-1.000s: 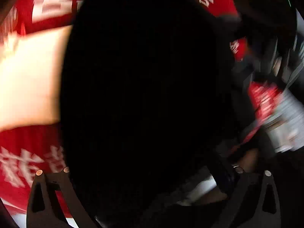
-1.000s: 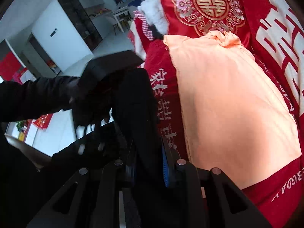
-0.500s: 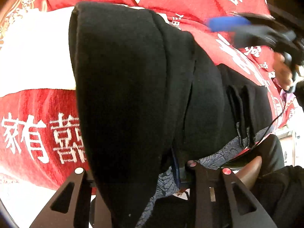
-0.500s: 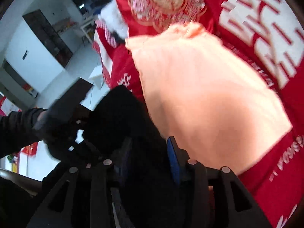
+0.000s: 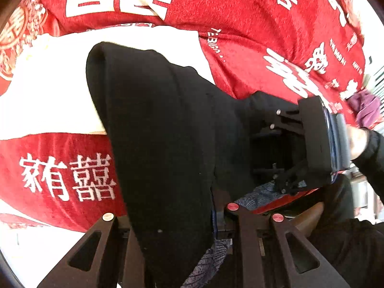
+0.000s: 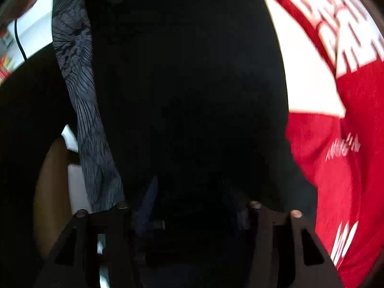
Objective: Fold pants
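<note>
The black pants (image 5: 158, 129) hang folded over from my left gripper (image 5: 171, 216), which is shut on their edge above the red bed cover. A grey patterned lining (image 5: 261, 192) shows at their lower edge. My right gripper (image 5: 288, 151) shows at the right of the left wrist view, pressed into the pants' far end. In the right wrist view the black pants (image 6: 187, 84) fill the frame and cover my right gripper (image 6: 189, 208); cloth lies between its fingers, and the grey lining (image 6: 81, 91) hangs at the left.
A red bed cover (image 5: 240, 24) with white characters lies under the pants. A pale peach pillow (image 5: 48, 91) lies on it to the left and also shows in the right wrist view (image 6: 309, 79). The person's dark sleeve (image 5: 369, 153) is at the right.
The pants have been lowered toward the bed. My right gripper has swung in close to the pants, which now block its view. The left view has cleared of blur.
</note>
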Available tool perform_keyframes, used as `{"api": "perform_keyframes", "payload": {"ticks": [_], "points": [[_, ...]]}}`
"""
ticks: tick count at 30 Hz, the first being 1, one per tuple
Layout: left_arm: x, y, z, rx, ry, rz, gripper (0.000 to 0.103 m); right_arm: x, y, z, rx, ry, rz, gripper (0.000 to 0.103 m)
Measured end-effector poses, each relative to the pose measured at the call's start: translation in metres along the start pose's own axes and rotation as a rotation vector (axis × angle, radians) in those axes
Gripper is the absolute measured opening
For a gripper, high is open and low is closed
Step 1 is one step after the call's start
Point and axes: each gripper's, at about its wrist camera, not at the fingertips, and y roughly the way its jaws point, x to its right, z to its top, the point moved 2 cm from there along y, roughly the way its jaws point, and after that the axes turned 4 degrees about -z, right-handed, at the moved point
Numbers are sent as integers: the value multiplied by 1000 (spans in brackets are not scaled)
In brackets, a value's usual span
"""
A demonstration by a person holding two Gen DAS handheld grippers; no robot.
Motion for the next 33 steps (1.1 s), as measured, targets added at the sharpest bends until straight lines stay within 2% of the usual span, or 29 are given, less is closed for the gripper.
{"api": "perform_keyframes", "payload": {"ticks": [2, 3, 6, 7, 8, 12, 18, 21, 24, 27, 29, 30, 31, 33], "points": [[10, -6, 4, 7, 1, 5, 21, 9, -4, 4, -39, 48, 22, 62], [15, -11, 6, 15, 4, 2, 21, 16, -15, 3, -28, 89, 32, 62], [43, -28, 12, 48, 53, 13, 21, 36, -70, -17, 115, 181, 5, 68], [53, -32, 13, 53, 70, 15, 21, 42, -85, -29, 141, 222, -10, 77], [63, -35, 15, 55, 88, 18, 21, 48, -99, -42, 165, 267, -31, 81], [111, -41, 26, 55, 163, 23, 21, 58, -133, -111, 212, 428, -80, 81], [207, -29, 43, 33, 308, 19, 21, 53, -130, -203, 149, 582, -152, 81], [268, -7, 47, 9, 401, -19, 21, 54, -142, -236, 166, 667, -168, 81], [313, 24, 49, -38, 458, -25, 21, 54, -153, -265, 195, 747, -183, 81], [350, 83, 46, -115, 500, -15, 21, 51, -158, -289, 202, 809, -200, 81], [355, 124, 45, -170, 493, 37, 22, 51, -155, -304, 203, 860, -204, 81], [350, 151, 45, -212, 450, 60, 25, 52, -154, -312, 200, 895, -203, 81], [346, 163, 46, -228, 420, 47, 30, 52, -152, -320, 195, 929, -203, 81], [346, 162, 45, -207, 394, -16, 57, 51, -152, -335, 189, 980, -203, 81]]}}
